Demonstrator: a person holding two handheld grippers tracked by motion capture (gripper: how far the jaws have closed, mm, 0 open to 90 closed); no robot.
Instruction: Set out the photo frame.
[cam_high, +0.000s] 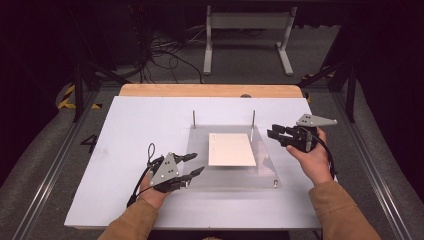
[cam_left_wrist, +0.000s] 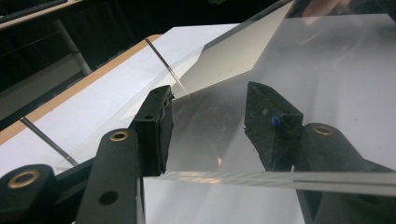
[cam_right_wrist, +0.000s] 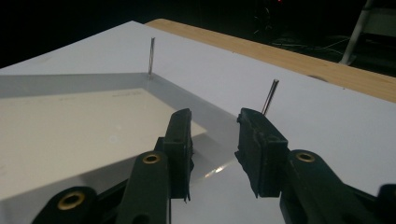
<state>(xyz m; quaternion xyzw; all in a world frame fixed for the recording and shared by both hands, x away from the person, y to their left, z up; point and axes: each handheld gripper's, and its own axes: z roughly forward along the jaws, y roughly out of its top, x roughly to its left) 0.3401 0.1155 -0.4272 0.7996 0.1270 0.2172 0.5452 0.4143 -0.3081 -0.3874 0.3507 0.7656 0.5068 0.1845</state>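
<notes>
**Grippers flank the clear plate, both released**

Grippers on either side of the work now. I've got the left gripper (cam_high: 192, 166) at the near left corner of the clear acrylic plate (cam_high: 227, 175), jaws spread apart with nothing between them but the plate's edge area. From the left gripper view, the plate's near edge (cam_left_wrist: 280, 179) runs across right in front of my jaws, and the two black fingers (cam_left_wrist: 156, 126) stand wide of each other over the transparent surface. No grasp there.

Over on the other side, the right gripper (cam_high: 272, 135) hovers at the plate's right edge, towards the far corner. Jaws parted here too, holding nothing. In the right gripper view the fingers (cam_right_wrist: 180, 144) point across the plate's edge, gap between them plainly empty.

The plate itself lies flat on the white board (cam_high: 135, 130), which covers most of the desk (cam_high: 210, 90); a wooden strip of the desk shows along the far edge. A cream paper sheet (cam_high: 231, 149) sits in the middle of the plate; whether it's above or below the acrylic I can't tell. Two thin metal pins (cam_high: 194, 119) stand upright at the plate's far corners, one left, one right (cam_high: 253, 119). A small screw (cam_high: 274, 183) marks the plate's near right corner.
</notes>
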